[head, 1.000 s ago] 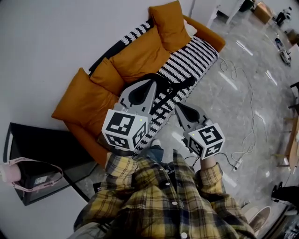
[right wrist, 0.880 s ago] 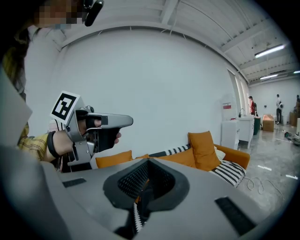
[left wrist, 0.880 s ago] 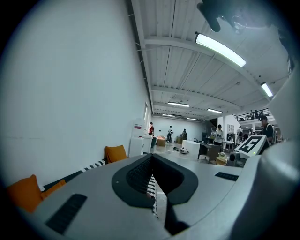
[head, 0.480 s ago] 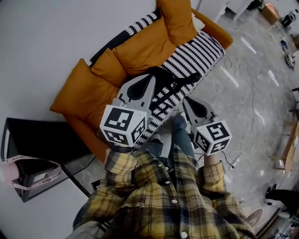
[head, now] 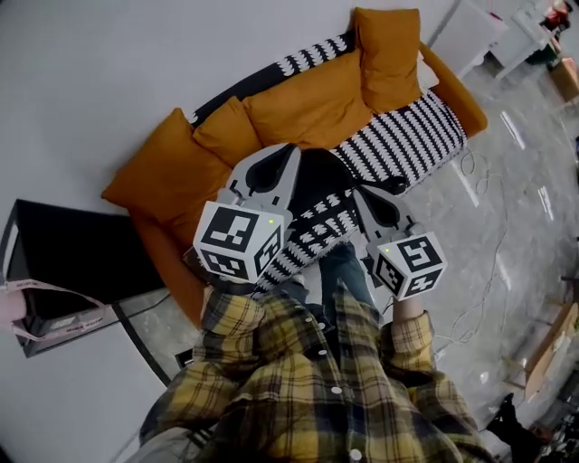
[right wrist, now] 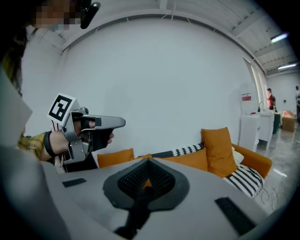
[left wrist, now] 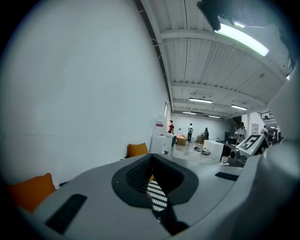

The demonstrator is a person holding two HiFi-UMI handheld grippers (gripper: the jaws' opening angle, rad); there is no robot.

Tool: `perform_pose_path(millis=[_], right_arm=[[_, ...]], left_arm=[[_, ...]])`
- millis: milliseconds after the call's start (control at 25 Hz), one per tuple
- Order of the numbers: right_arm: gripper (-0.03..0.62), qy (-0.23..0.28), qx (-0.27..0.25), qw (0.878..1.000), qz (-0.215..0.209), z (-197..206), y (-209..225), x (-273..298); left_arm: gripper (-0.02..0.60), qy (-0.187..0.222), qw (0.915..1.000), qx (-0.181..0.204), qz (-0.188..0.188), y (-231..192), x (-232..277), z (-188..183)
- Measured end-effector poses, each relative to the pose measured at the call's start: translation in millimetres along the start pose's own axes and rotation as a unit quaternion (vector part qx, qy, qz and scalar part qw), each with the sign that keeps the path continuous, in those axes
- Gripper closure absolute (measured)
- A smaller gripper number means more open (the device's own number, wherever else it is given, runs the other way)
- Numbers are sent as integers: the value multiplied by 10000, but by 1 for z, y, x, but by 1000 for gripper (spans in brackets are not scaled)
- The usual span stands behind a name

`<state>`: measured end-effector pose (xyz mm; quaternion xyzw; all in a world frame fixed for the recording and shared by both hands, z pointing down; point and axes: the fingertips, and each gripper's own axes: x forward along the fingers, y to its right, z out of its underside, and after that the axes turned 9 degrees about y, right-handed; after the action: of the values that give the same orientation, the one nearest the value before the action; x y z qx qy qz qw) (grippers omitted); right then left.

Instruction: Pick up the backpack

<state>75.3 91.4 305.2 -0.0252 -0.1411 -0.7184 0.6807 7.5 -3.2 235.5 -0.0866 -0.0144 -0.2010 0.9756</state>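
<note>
A black backpack (head: 318,179) lies on the striped seat of an orange sofa (head: 167,181) against the white wall. It shows between my two grippers in the head view, partly hidden behind them. My left gripper (head: 289,150) is shut and empty, its tip over the backpack's left side. My right gripper (head: 361,193) is also shut and empty, just right of the backpack. In the left gripper view the shut gripper (left wrist: 152,161) shows only striped fabric and something black through the jaw opening. The right gripper (right wrist: 146,164) points at the sofa's orange cushions (right wrist: 218,150).
A black side cabinet (head: 81,258) stands left of the sofa, with a pink strapped object (head: 27,303) beside it. White cables (head: 484,271) trail over the glossy floor at right. White furniture (head: 475,27) stands past the sofa's far end. People stand far off in the hall.
Both grippers have moved toward the sofa. The backpack and striped seat now lie closer to the jaw tips, and the head view has swung along the sofa.
</note>
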Motion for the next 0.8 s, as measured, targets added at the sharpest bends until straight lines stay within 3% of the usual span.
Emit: perform_pose_path(millis=[400, 600, 800], right_arm=[[578, -477, -256, 9898, -1315, -25, 72, 86], [577, -730, -407, 9731, -2146, -30, 82, 119], [579, -953, -613, 9553, -2731, -26, 78, 139]], left_arm=[[563, -175, 9928, -200, -1169, -38, 82, 2], [563, -169, 9791, -387, -1991, -59, 93, 6], [563, -159, 9674, -500, -2477, -71, 89, 13]])
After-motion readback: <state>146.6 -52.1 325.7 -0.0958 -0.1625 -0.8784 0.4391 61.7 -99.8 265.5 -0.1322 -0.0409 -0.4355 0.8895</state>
